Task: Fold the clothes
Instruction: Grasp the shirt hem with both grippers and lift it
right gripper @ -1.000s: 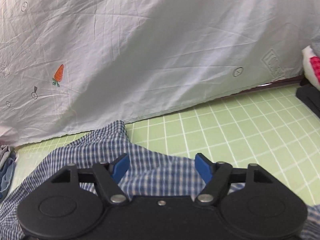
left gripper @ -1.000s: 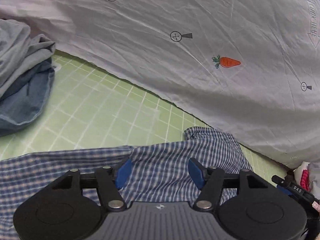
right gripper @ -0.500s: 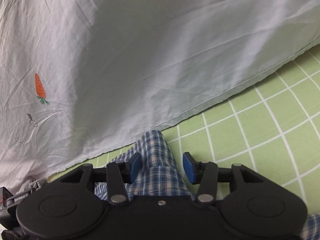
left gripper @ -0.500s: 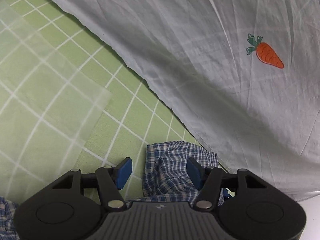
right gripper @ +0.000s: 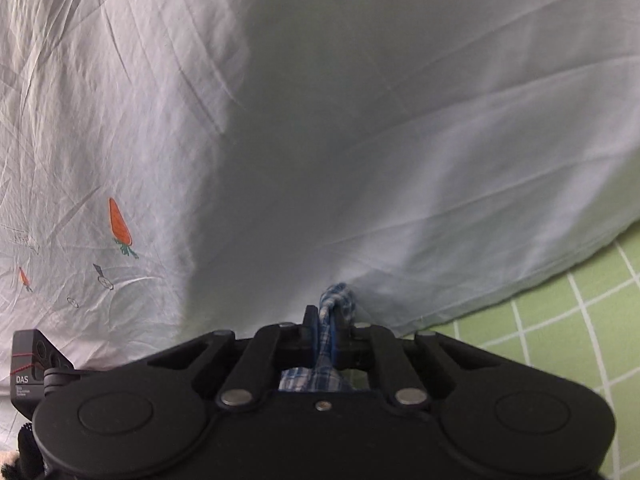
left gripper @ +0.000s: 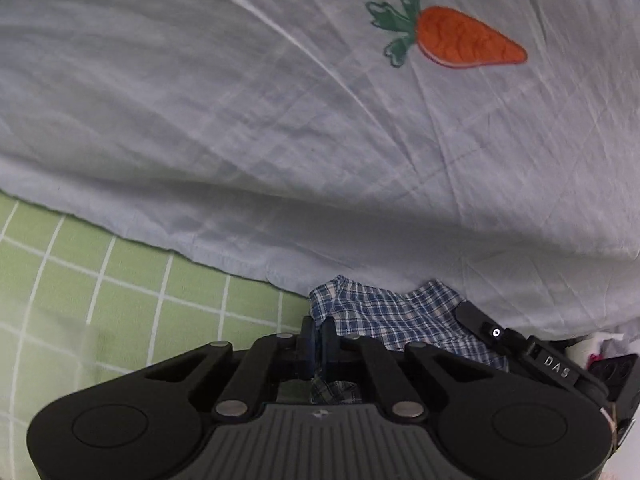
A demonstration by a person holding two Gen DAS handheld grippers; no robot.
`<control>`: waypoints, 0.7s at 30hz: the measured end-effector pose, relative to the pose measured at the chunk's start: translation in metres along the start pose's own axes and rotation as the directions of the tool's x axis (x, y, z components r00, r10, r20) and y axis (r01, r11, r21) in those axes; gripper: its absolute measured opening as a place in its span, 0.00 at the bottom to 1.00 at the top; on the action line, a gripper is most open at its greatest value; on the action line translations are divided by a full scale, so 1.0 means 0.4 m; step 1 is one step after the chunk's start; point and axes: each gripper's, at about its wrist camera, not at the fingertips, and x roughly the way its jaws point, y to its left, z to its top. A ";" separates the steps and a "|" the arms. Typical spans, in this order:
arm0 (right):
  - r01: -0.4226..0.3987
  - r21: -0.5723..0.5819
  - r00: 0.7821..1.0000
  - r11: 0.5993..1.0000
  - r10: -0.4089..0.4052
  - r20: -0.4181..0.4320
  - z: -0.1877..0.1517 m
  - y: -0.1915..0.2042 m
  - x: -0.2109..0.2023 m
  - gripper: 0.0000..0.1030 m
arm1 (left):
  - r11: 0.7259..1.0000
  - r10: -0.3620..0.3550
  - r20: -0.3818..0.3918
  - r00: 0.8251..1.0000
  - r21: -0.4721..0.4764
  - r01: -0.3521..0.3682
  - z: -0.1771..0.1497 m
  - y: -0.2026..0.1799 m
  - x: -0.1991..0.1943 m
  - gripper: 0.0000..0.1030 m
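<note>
You're gripping plaid shirt (left gripper: 384, 312) with both tongs, left tongs (left gripper: 319, 334) and right tongs (right gripper: 327, 322) just clamped onto edge by white sheet (left gripper: 280, 128). Next, likely: lifting evenly, keeping fabric taut.

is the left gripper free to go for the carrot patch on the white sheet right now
Probably not: the left gripper is shut on the checked shirt. The carrot patch lies uncovered on the white sheet ahead, but reaching would drag the shirt along.
</note>
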 end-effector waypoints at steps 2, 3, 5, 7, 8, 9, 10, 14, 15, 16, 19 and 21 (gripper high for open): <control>0.026 -0.039 1.000 0.999 -0.026 -0.008 0.004 0.003 0.025 0.05 | 1.000 0.027 -0.004 1.000 0.013 -0.027 -0.014 0.004 0.031 0.02; 0.043 -0.062 0.999 0.997 -0.045 -0.019 0.001 0.002 0.040 0.05 | 1.000 0.022 0.002 1.000 0.005 -0.022 -0.021 0.013 0.037 0.03; 0.078 -0.106 0.996 0.991 -0.082 -0.035 -0.011 -0.002 0.059 0.05 | 1.000 -0.006 0.016 1.000 -0.011 0.006 -0.031 0.032 0.039 0.03; 0.100 -0.143 0.993 0.985 -0.107 -0.046 -0.021 -0.007 0.072 0.05 | 1.000 -0.006 0.021 1.000 0.012 0.005 -0.038 0.034 0.037 0.04; 0.101 -0.151 0.993 0.983 -0.110 -0.048 -0.023 -0.008 0.076 0.05 | 1.000 0.000 0.019 1.000 0.026 0.000 -0.039 0.031 0.038 0.04; 0.104 -0.167 0.993 0.981 -0.113 -0.046 -0.024 -0.004 0.078 0.05 | 0.999 0.005 0.018 1.000 0.039 -0.005 -0.038 0.028 0.036 0.04; 0.113 -0.189 0.991 0.975 -0.125 -0.051 -0.022 0.005 0.079 0.06 | 0.999 0.006 0.019 1.000 0.049 -0.007 -0.036 0.025 0.032 0.06; 0.199 -0.307 0.978 0.931 -0.209 -0.001 -0.005 0.066 0.043 0.49 | 0.999 0.018 0.155 0.988 0.029 -0.023 -0.028 0.014 -0.063 0.40; 0.224 -0.333 0.974 0.916 -0.222 0.044 -0.008 0.081 0.007 0.62 | 0.999 0.016 0.202 0.979 0.033 -0.023 -0.033 0.008 -0.107 0.59; 0.239 -0.348 0.971 0.906 -0.225 0.081 -0.006 0.082 -0.028 0.77 | 0.999 0.014 0.249 0.968 0.037 -0.024 -0.038 0.001 -0.151 0.70; 0.270 -0.368 0.963 0.890 -0.238 0.129 -0.019 0.100 -0.155 0.85 | 0.995 0.038 0.341 0.939 0.074 -0.068 -0.085 -0.025 -0.285 0.76; 0.317 -0.365 0.947 0.875 -0.274 0.166 -0.059 0.105 -0.273 0.94 | 0.985 0.086 0.359 0.929 0.108 -0.133 -0.144 -0.040 -0.374 0.78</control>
